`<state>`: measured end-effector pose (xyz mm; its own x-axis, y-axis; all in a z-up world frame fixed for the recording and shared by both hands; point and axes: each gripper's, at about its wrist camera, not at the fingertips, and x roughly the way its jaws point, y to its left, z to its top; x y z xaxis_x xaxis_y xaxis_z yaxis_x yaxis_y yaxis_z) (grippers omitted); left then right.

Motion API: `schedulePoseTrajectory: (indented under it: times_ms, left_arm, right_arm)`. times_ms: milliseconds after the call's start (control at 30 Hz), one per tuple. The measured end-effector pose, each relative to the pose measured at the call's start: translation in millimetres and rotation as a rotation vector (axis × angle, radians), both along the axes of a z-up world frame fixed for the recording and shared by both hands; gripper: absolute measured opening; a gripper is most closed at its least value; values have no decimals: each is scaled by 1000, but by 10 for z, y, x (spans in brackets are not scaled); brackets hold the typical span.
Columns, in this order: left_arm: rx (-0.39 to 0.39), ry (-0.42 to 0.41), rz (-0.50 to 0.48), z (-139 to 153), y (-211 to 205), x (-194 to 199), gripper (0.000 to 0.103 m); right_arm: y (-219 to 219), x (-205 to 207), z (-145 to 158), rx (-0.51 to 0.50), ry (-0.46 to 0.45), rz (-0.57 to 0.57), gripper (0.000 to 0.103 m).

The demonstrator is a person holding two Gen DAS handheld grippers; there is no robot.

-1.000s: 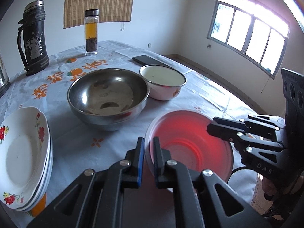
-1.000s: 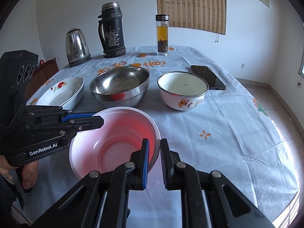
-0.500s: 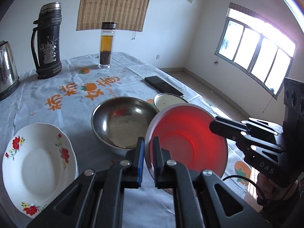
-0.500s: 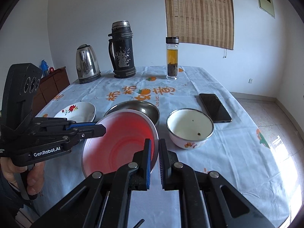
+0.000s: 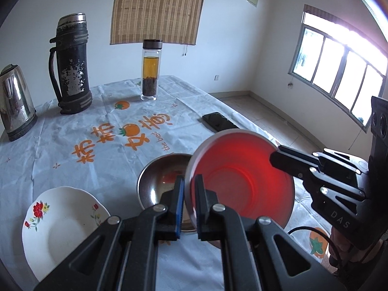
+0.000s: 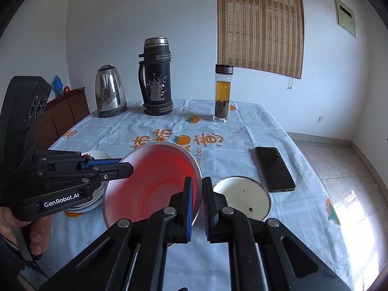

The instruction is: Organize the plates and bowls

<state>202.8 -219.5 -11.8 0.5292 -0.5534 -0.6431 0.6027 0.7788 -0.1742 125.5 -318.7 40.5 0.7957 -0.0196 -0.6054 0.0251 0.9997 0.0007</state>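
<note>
Jaws of left gripper (image 5: pixel 188 189) and right gripper (image 6: pixel 197 191) clamped on red bowl (image 5: pixel 242 184) rim

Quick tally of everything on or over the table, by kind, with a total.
Bowls: 3, the red bowl held up by both grippers, steel bowl, white enamel bowl
Plate stacks: 1, floral plates, number in stack unclear
Drink vessels: 3, kettle, black thermos, tea bottle
Phones: 1, phone
Total: 8

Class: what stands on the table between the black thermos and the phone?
The glass tea bottle stands between the thermos and phone, clearest in the right wrist view.
</note>
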Motion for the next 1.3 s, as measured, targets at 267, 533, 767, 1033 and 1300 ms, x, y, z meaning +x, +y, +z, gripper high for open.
schedulePoseTrajectory:
  times_ms: [267, 533, 767, 1033, 1300]
  left_arm:
    - [23, 45, 36, -83, -48, 200, 5]
    - [23, 85, 45, -204, -6, 288, 5]
    - [19, 114, 60, -274, 48, 341, 5]
    - [4, 90, 73, -294, 67, 349, 5]
    - [-2, 86, 88, -319, 100, 404, 5]
  right_arm:
    - [5, 230, -23, -34, 36, 10, 8]
    - [37, 381, -111, -54, 66, 20, 9]
    - [66, 511, -215, -51, 94, 24, 9]
    - [52, 551, -318, -45, 92, 11, 9]
    - [47, 612, -453, -27, 95, 2, 9]
